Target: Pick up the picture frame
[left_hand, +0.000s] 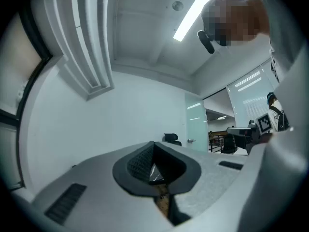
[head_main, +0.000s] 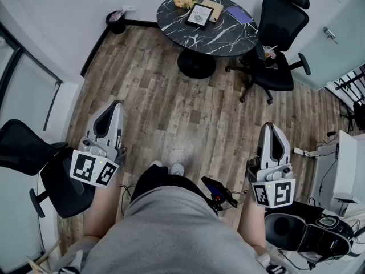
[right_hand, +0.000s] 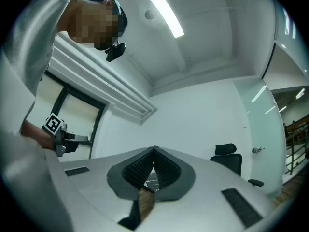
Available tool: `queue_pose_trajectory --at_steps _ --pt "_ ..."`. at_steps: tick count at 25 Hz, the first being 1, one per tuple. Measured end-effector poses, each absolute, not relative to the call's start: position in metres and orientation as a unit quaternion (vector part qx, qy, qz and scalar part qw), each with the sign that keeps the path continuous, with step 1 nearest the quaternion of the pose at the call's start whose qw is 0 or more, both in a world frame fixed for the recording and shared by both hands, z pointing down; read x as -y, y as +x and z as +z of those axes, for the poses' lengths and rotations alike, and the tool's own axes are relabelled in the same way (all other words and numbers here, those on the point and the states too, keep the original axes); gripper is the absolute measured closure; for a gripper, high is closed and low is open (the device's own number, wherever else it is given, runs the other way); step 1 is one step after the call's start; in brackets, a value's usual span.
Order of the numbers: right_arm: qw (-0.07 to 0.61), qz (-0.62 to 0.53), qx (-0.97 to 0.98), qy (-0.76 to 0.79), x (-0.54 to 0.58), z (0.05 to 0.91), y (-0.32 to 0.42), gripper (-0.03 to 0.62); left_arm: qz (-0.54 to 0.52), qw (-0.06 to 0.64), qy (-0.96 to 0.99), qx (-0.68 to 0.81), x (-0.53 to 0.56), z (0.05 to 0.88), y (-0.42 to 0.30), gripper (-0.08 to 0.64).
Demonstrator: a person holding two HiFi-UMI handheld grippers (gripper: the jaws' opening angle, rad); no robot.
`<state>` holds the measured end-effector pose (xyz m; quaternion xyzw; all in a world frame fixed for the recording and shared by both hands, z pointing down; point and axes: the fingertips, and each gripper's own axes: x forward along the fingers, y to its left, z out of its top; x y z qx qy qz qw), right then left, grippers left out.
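left gripper point(head_main: 116, 104) and right gripper point(head_main: 270, 127) jaws closed, empty. picture frame point(head_main: 199, 16), well ahead of them, looks light, stiff, probably glass-fronted: pinch one edge.

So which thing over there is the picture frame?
Find the round black marble table across the wood floor. The picture frame sits on it: black border, white picture, unlike the tan board beside it and the purple book.
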<state>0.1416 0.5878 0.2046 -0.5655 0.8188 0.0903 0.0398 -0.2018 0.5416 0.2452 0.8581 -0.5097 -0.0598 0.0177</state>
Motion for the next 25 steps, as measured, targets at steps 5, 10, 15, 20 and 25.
queue_pose_trajectory --at_steps 5,10,15,20,25 --pt "0.038 0.09 -0.818 -0.568 -0.591 0.208 0.141 0.568 -0.052 0.015 0.858 0.511 -0.543 0.252 -0.202 0.554" --pt "0.034 0.091 -0.817 -0.569 -0.594 0.208 0.146 0.568 -0.043 0.007 0.857 0.514 -0.544 0.256 -0.199 0.554" --pt "0.032 0.09 -0.816 -0.571 -0.599 0.209 0.151 0.568 -0.037 0.006 0.856 0.515 -0.543 0.259 -0.194 0.554" --pt "0.017 0.067 -0.83 -0.554 -0.593 0.219 0.153 0.568 -0.026 -0.002 0.856 0.517 -0.539 0.263 -0.189 0.554" --pt "0.033 0.044 -0.822 -0.567 -0.577 0.226 0.166 0.566 -0.018 -0.002 0.857 0.515 -0.528 0.268 -0.189 0.554"
